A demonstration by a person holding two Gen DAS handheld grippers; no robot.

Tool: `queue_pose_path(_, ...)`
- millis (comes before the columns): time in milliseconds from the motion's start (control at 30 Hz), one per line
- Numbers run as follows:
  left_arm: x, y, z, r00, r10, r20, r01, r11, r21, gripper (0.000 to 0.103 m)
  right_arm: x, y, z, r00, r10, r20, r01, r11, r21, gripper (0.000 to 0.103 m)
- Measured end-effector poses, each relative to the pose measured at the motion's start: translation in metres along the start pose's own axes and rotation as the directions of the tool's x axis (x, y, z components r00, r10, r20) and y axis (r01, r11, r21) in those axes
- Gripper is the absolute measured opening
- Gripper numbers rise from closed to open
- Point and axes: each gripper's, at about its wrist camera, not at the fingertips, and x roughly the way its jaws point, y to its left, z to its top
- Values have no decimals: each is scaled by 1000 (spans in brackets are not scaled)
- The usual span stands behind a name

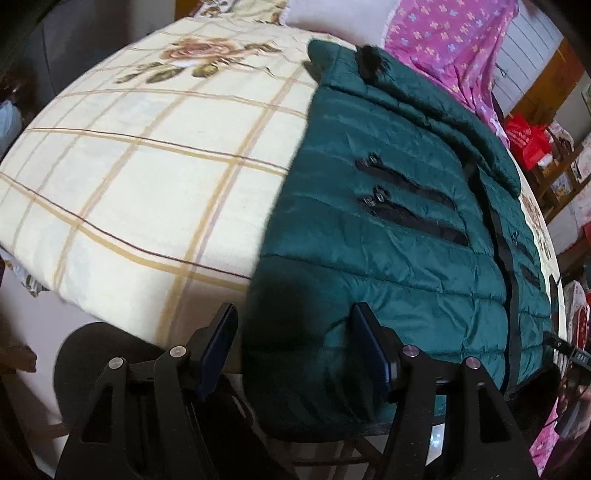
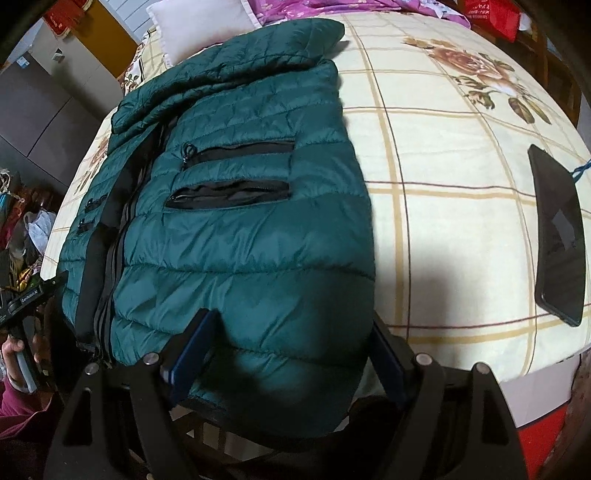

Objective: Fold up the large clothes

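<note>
The green quilted jacket (image 2: 236, 229) is lying front-up on the bed (image 1: 122, 177), over the checked floral blanket, with its long axis running from the hem at the near bed edge away to the collar near the pillow (image 2: 199, 26). Both sleeves appear to be already turned in, so the garment is presenting as a long, narrow panel; the centre zip band is running along that same axis. The left gripper (image 1: 295, 350) is sitting at the hem on the jacket's left side, its fingers (image 1: 373, 350) spread apart, one over the fabric edge and the other over the blanket, gripping nothing. The right gripper (image 2: 291, 354) is sitting at the hem on the jacket's right side, fingers (image 2: 192, 350) likewise spread, with the hem bulging between them but not pinched. The left unit is also showing at the left margin of the right wrist view, level with the hem. The controlling relation is this: the hem is lying directly ahead of and between both pairs of fingers, and the collar is lying well away along the long axis. Both grippers appear about equally near the hem. A phone (image 2: 561, 236) is resting on the blanket to the right, well apart from the jacket, clear of a hem-to-collar fold path.
</note>
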Motion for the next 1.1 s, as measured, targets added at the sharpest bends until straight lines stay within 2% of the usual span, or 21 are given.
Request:
queue_pose_path(167,6,7,-2,1000,-8,-11,8,999,-35,46,2,1,1,1000,-4,1,4,1000,-6,85)
queue_pose_path(333,7,-4,-6,1000,-9,-1,9,1000,0,46,2,6,-1,1000,21,-4,-21,999,-32,85)
queue_pose_path(567,7,-8,-5,1000,-9,-6,9,1000,7,46,3,8,-4,999,46,27,-45,998,-48,91)
queue_pose_path(733,7,-10,-5,1000,-1,-2,1,1000,10,46,3,12,-7,998,38,59,-34,997,-73,92)
queue_pose_path(933,7,-11,-7,1000,5,-1,-5,1000,10,46,3,23,-9,997,21,70,-11,990,-137,74)
queue_pose_path(1000,7,-11,-7,1000,7,0,-7,1000,10,46,1,23,-9,996,24,80,-12,989,-147,59)
queue_pose_path(1100,8,-12,-8,1000,12,6,-13,1000,13,46,-1,19,-9,995,35,91,-22,989,-147,48)
